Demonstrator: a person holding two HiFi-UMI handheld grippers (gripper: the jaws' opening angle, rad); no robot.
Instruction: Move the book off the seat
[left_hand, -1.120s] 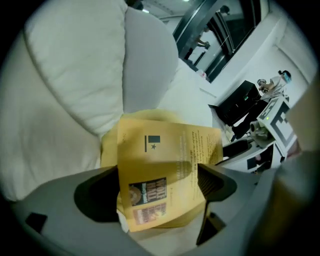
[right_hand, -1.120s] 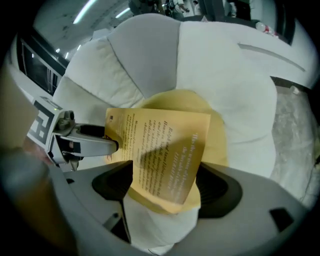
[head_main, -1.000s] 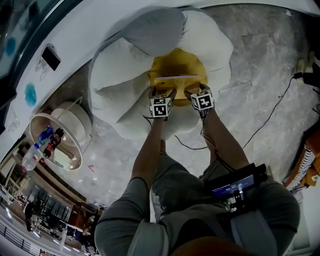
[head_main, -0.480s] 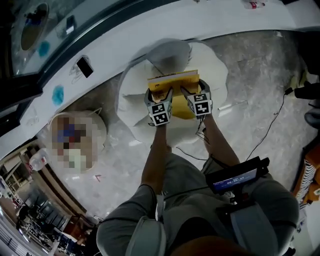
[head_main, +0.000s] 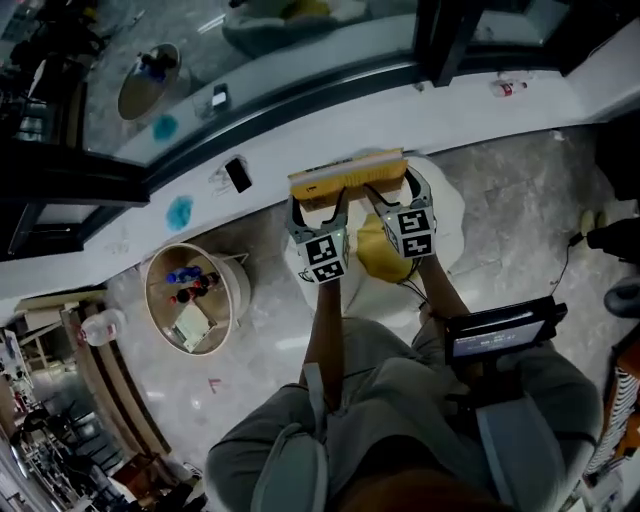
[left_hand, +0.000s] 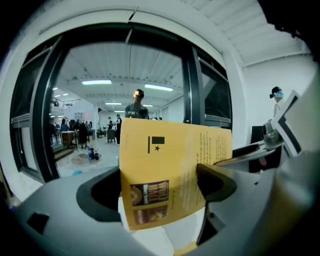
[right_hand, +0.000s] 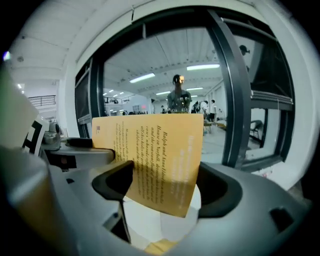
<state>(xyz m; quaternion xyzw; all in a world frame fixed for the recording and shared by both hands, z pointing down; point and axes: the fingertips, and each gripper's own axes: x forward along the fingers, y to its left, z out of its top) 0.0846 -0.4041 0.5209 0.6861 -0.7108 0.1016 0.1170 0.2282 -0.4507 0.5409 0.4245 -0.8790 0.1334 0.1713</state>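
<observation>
- The book (head_main: 348, 172) is already off the seat (head_main: 372, 262). It hangs in the air, held between the two grippers. From the head view it lies past the seat's far edge, over the white ledge (head_main: 480, 105).
- What is left, as I judge it, is to carry the book clear and set it down somewhere else. The pictures do not show where.
- The left gripper (head_main: 318, 203) is clamped on the book's left part. Its own view shows the yellow cover standing between the jaws, with both jaws pressed to it.
- The right gripper (head_main: 385, 198) is clamped the same way on the book's right part, and the printed cover fills the gap between its jaws.
- Both forearms (head_main: 325, 320) reach forward from the body, close together and nearly parallel.
- The grippers sit side by side with their marker cubes facing up.
- The book runs crosswise between the grippers and is roughly level.
</observation>
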